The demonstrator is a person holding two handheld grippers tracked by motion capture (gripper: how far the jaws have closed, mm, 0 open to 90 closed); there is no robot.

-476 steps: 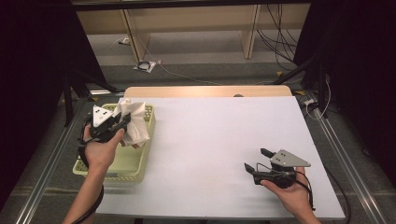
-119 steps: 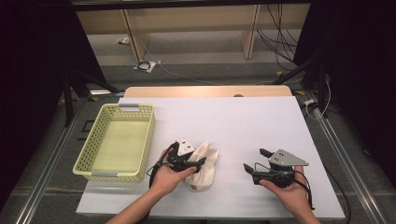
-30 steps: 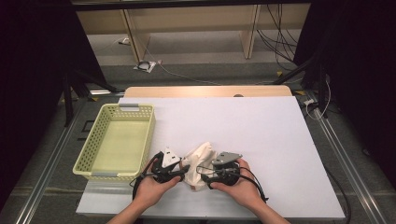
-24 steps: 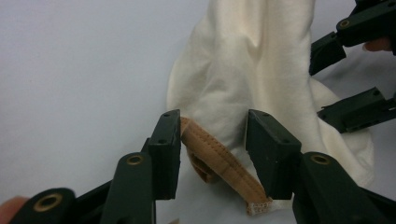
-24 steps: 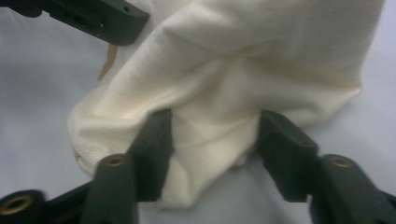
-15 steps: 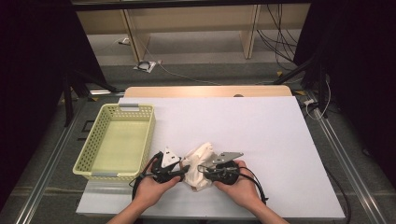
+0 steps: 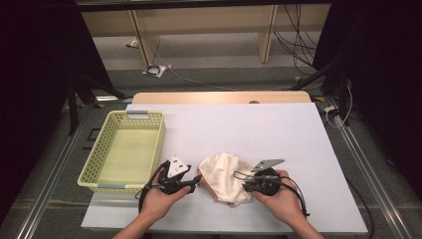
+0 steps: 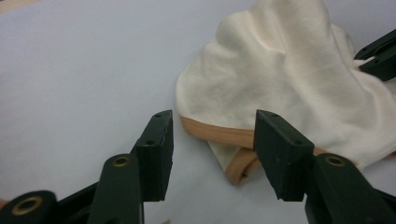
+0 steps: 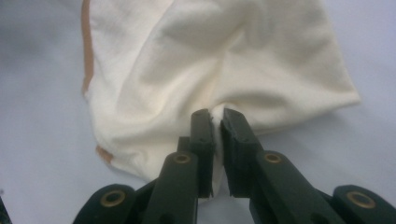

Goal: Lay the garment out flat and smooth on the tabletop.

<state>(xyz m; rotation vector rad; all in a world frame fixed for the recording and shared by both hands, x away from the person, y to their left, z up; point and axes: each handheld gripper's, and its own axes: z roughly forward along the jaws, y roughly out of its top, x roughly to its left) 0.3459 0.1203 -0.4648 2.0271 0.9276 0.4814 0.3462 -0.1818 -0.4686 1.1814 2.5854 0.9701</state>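
Two claws work at the near edge of the white desk (image 7: 259, 124), one in each of the person's hands, with a crumpled cream cloth (image 7: 226, 177) lying on the desk between them. The right claw (image 9: 215, 122) has its jaws pressed together on a pinched fold of the cloth, a thin ridge of fabric showing between the pads; those jaws have just been closing on it. In the high view this claw (image 7: 245, 185) sits at the cloth's right near side. The left claw (image 8: 212, 140) stands about half open and grips nothing; its jaws have just been opening, and the cloth's tan-trimmed edge (image 8: 219, 135) lies on the desk just beyond and between its pads, without touching either. From above, the left claw (image 7: 195, 181) points at the cloth's left side. Farther back and to the left, a pale yellow basket (image 7: 102, 149) rests on the desk, well apart from the cloth. Beyond the desk, cables (image 7: 159, 69) lie on the floor.
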